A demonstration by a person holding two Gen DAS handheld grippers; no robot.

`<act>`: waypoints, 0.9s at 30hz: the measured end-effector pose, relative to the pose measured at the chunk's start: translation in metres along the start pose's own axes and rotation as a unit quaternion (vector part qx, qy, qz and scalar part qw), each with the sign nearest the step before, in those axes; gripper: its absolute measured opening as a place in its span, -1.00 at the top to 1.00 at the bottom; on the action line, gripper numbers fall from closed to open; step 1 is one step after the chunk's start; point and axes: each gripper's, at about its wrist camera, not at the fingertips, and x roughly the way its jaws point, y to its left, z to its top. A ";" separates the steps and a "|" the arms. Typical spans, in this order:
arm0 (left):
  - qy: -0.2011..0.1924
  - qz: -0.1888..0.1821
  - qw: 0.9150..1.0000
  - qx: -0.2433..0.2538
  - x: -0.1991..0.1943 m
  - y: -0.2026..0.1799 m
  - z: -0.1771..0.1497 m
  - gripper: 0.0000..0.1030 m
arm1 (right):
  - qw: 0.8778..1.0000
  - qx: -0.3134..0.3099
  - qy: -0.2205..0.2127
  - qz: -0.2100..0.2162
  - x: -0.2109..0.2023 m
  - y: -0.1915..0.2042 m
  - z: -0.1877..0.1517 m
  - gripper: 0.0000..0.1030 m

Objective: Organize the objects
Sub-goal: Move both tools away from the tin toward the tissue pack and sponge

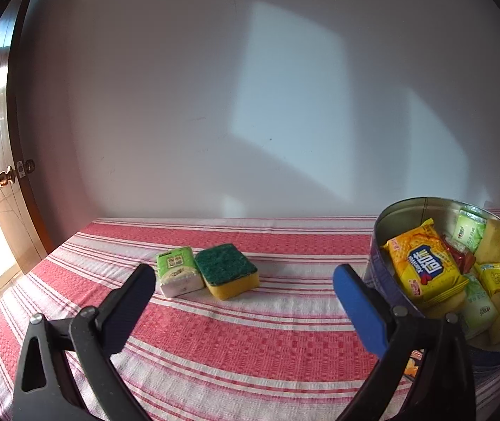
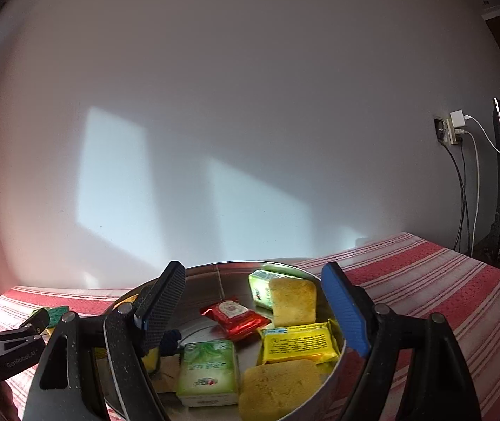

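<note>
On the black body of the left tool (image 2: 11,347), you can read "GenRobot.AI". The yellow cracker pack (image 1: 423,263) in the round tin (image 1: 383,270) near the worktop's right edge carries large Chinese characters, upside down; its smaller print stays illegible.

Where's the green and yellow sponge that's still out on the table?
In the left wrist view, the green-topped sponge lies on the striped tablecloth, ahead of the open left gripper, beside a green tissue pack and left of the metal tin.

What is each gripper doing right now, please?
Left gripper: open, holding nothing, facing the sponge.
Right gripper: open, empty, over the tin.
</note>
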 end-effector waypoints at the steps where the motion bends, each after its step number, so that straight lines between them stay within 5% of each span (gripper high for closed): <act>1: 0.001 0.002 1.000 -0.001 0.001 0.004 0.000 -0.99 | 1.000 -0.001 0.000 0.003 -0.001 0.005 -0.001 -0.59; 27: 0.027 0.056 0.996 -0.056 0.042 0.123 -0.002 -0.99 | 0.994 -0.033 0.035 0.098 0.013 0.134 -0.022 -0.59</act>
